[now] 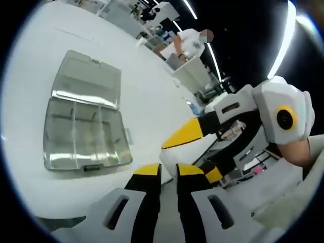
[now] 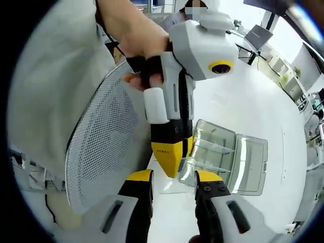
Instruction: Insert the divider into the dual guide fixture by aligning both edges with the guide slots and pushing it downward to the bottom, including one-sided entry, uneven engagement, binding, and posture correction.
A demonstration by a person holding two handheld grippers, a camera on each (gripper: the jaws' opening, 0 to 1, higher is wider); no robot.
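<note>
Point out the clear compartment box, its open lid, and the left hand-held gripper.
Clear compartment box [image 1: 83,134]: left gripper view, base tray.
Open lid [image 1: 88,78]: left gripper view, lid panel.
Left hand-held gripper [image 1: 168,174]: left gripper view, between fingertips.

The box [image 1: 83,126] on the bench [image 1: 152,96] is clear, glossy plastic, its open lid [image 1: 88,78] catching bright streaks of light; the thin dividers [image 1: 73,129] inside look like the same see-through plastic. The bench top is a smooth, matt white. Both grippers have smooth, hard plastic shells, white with a slight sheen; the left gripper's fingers [image 1: 144,202] and the right gripper's [image 2: 139,202] are matt black with yellow tips. Near the right gripper [image 2: 172,190], a chair back [image 2: 101,136] is pale, perforated mesh, beside a person's matt grey cloth garment [image 2: 55,86].
</note>
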